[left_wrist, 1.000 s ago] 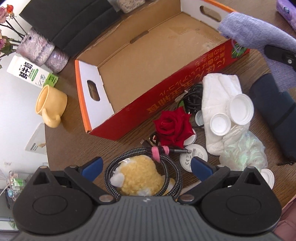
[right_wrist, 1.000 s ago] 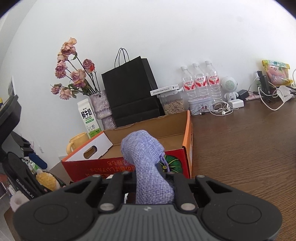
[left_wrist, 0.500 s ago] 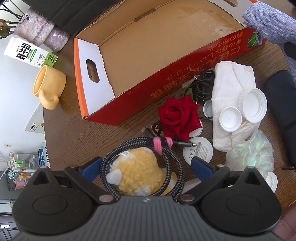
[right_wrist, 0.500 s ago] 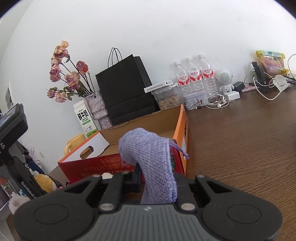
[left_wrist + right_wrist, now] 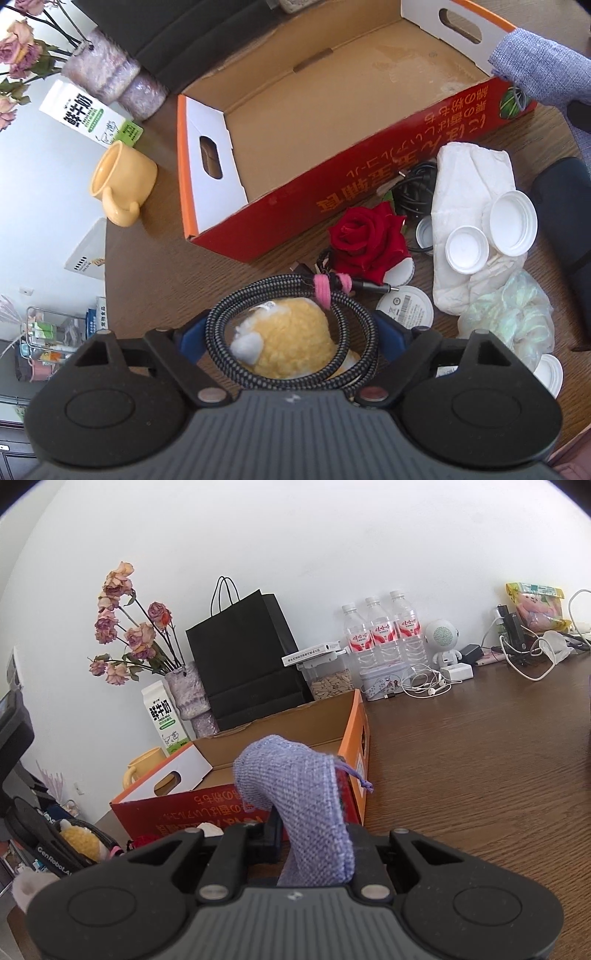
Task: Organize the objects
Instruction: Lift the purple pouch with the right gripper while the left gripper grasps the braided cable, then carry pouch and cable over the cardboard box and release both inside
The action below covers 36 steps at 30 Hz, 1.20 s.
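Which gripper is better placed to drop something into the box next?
Right gripper: it is shut on the purple pouch by the box rim. Left gripper is closing around the cable.

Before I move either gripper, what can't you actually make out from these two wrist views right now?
- Left wrist: whether the closing left gripper already presses the coiled cable and yellow plush; both cover the pads.
- Right wrist: right gripper pads, hidden by the purple pouch.
- Right wrist: box floor, behind its front wall.
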Available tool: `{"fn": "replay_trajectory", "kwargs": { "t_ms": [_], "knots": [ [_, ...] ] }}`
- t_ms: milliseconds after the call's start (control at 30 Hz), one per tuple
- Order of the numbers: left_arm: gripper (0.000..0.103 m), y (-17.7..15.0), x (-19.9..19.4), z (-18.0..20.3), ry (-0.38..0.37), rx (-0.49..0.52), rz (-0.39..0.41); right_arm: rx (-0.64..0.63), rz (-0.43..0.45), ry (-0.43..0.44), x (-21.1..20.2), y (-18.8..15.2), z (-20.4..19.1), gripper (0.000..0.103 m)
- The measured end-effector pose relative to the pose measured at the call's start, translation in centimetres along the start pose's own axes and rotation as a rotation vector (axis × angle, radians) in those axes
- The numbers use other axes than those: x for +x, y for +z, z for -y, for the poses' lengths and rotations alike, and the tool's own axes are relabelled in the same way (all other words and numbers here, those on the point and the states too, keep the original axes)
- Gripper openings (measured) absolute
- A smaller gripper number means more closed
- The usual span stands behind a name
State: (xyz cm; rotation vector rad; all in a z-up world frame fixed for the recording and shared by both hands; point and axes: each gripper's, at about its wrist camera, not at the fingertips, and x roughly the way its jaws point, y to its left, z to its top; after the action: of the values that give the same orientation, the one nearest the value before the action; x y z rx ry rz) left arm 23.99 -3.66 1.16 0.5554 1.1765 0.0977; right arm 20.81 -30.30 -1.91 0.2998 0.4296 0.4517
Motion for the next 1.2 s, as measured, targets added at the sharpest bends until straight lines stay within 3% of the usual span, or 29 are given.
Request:
{"fn": "replay_trajectory", "kwargs": {
  "t_ms": [267, 533, 733, 933, 1200],
  "knots": [
    [0.089, -1.6, -2.1, -0.8, -0.016, -0.095, 0.138, 0.000, 0.012, -0.006, -0.2, -0.2, 0.1, 0.014],
    [0.089, -3.8, -5.0, -2.9, -0.050, -0.276, 0.363, -0.042, 0.042, -0.004, -0.8, -0.1, -0.8, 0.014],
    [0.089, -5.8, -5.2, -3.6, -0.107, -0.401, 0.492, -0.088, 0.055, -0.025, -1.5, 0.4, -2.3, 0.014],
    [0.089, -8.3, -5.8, -3.5, -0.119, -0.508, 0.636, -0.144, 0.059, -0.027, -2.6, 0.7, -4.6, 0.014],
    [0.089, -10.6, -6.2, -3.5, -0.162, -0.588, 0.716, -0.225, 0.068, -0.003, -3.9, 1.1, -8.3, 0.010]
  ]
}}
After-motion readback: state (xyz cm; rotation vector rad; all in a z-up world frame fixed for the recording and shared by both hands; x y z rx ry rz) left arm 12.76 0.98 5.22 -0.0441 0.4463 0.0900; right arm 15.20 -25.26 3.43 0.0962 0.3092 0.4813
